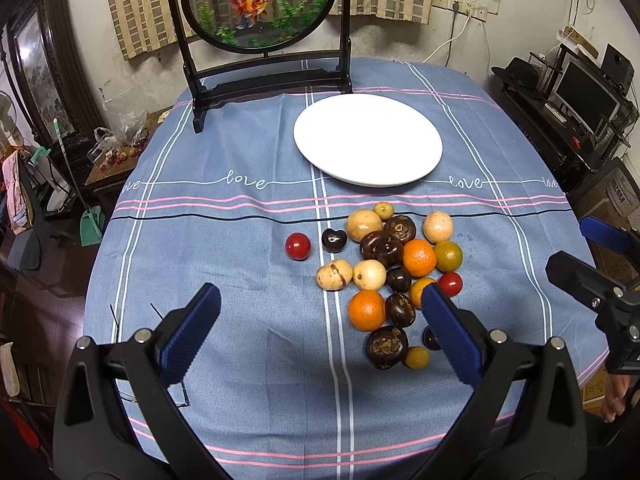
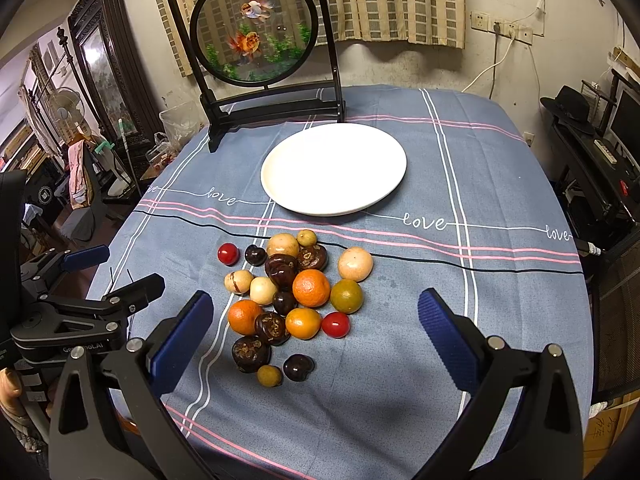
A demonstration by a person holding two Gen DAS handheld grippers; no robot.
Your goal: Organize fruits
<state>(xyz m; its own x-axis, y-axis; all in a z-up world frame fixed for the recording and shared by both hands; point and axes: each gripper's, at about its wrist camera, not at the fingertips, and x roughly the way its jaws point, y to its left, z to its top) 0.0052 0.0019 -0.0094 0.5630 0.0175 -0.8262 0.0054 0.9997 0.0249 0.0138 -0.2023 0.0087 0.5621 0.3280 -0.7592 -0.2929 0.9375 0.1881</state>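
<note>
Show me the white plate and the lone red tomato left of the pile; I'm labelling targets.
white plate [image 1: 368, 140]: left wrist view, bare centre of the plate.
red tomato [image 1: 298, 246]: left wrist view, middle of its skin.

Ahead of the blue-padded black tongs [image 1: 320, 320], orange, dark brown, tan, green and red round fruits [image 1: 394, 272] lie on a grey-blue cloth-covered surface [image 1: 240, 248] striped pink and white; beyond, a plain white round plate [image 1: 368, 140].

dark fruit [image 1: 431, 339] half behind a blue pad, goldfish screen [image 1: 256, 4] top cut off

Striped curtains [image 2: 360, 0], stained white wall [image 2: 440, 68], dark cabinet [image 2: 108, 60]
</note>
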